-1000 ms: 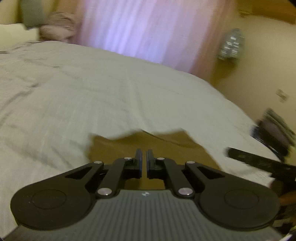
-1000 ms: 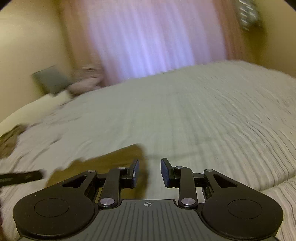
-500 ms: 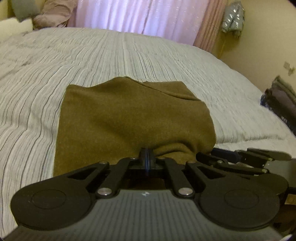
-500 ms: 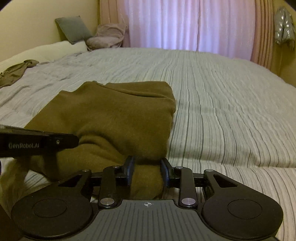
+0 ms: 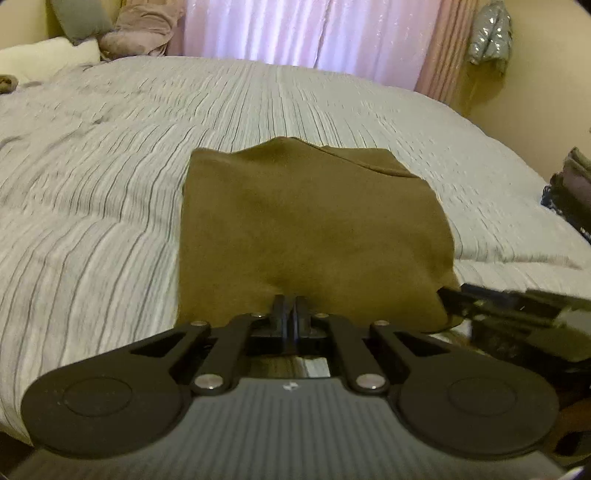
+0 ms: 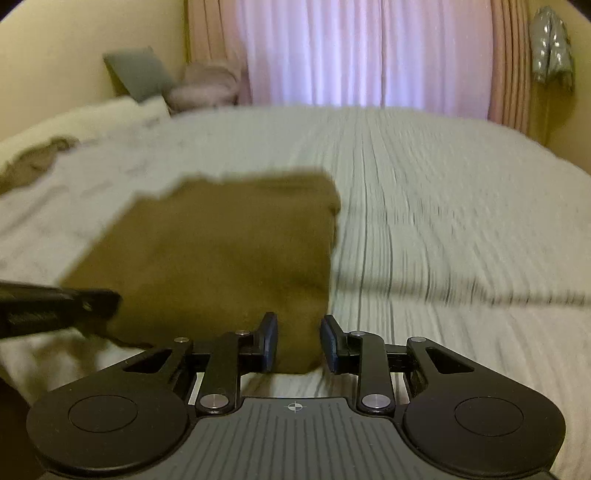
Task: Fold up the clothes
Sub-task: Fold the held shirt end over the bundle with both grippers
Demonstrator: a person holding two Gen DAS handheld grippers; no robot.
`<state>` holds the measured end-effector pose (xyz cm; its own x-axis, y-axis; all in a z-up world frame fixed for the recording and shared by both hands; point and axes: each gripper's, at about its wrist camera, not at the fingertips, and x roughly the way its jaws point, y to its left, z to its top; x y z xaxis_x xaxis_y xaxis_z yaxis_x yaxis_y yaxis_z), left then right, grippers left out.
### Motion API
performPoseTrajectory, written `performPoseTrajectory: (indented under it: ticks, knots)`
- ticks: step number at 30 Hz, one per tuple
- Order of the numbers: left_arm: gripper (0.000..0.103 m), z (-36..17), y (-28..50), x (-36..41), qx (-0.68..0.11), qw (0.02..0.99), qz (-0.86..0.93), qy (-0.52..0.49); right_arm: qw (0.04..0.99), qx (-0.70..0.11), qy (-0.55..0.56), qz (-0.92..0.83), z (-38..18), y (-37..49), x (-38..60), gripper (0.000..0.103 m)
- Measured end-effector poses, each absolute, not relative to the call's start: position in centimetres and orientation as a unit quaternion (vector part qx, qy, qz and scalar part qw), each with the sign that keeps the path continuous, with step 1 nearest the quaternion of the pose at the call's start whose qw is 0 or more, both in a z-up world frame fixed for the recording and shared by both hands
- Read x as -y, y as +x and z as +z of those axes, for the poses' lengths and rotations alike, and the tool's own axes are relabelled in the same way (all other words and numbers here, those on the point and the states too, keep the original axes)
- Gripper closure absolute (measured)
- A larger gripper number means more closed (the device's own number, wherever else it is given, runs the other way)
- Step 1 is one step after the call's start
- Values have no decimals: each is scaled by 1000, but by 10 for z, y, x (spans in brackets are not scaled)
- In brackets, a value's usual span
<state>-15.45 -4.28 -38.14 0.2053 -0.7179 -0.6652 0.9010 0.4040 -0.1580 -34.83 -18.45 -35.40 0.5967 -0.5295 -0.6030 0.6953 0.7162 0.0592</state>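
A folded olive-brown garment point(image 5: 310, 236) lies on the striped grey bedspread point(image 5: 92, 221). My left gripper point(image 5: 290, 306) is shut on the garment's near edge, the cloth bunched at its fingertips. In the right wrist view the same garment point(image 6: 221, 251) lies ahead and left. My right gripper point(image 6: 298, 341) has its jaws apart around the garment's near right corner, with a gap on either side of the cloth. The right gripper shows at the right edge of the left wrist view point(image 5: 509, 306). The left gripper shows at the left of the right wrist view point(image 6: 55, 306).
Pillows point(image 5: 48, 59) and a pink cushion point(image 5: 140, 29) sit at the head of the bed. Pink curtains point(image 6: 365, 55) hang behind. Another olive garment point(image 6: 33, 162) lies at far left. Dark folded clothes point(image 5: 572, 192) are stacked at the bed's right side.
Both grippers came down to the garment's near edge. The left one closed on it. Over the last half second the garment was drawn a little farther out on the bed.
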Motion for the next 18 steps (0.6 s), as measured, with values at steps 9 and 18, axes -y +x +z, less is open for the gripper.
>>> performPoseTrajectory:
  ticks: [9, 18]
  knots:
    - [100, -355, -163, 40, -318, 750, -569, 116, 889, -262, 148, -346, -334, -350, 176, 72]
    - [91, -387, -154, 74, -330, 746, -557, 156, 878, -302, 161, -336, -357, -324, 192, 72]
